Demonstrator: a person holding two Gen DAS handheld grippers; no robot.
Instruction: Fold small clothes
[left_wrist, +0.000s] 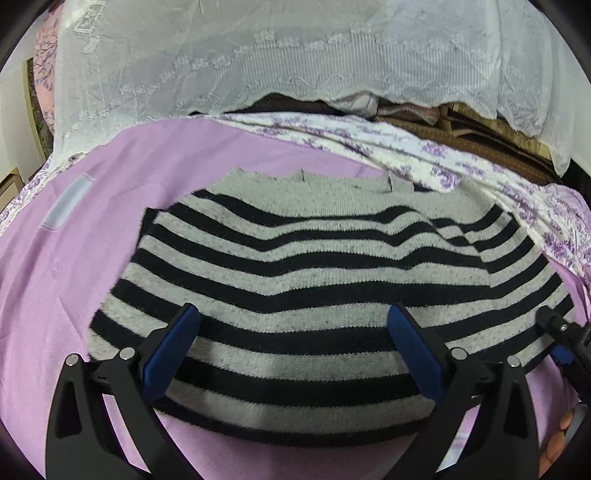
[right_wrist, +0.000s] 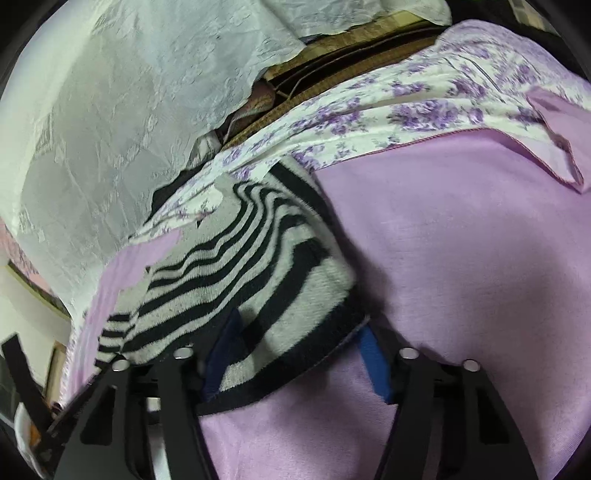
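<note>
A small grey-and-black striped knit sweater (left_wrist: 314, 266) lies flat on a lilac sheet (left_wrist: 66, 266). My left gripper (left_wrist: 291, 328) is open above the sweater's near half, with its blue-padded fingers spread wide and empty. In the right wrist view the sweater (right_wrist: 258, 266) lies to the left. My right gripper (right_wrist: 295, 332) is open, its fingers straddle the sweater's near corner, and the left pad is partly hidden under the knit. The right gripper also shows at the right edge of the left wrist view (left_wrist: 561, 332).
A white lace cloth (left_wrist: 295, 55) hangs behind the bed over brown stacked items (left_wrist: 480, 136). A purple-flowered white sheet (left_wrist: 424, 151) runs along the far edge of the sheet. A white label (left_wrist: 66, 206) sits on the sheet at left.
</note>
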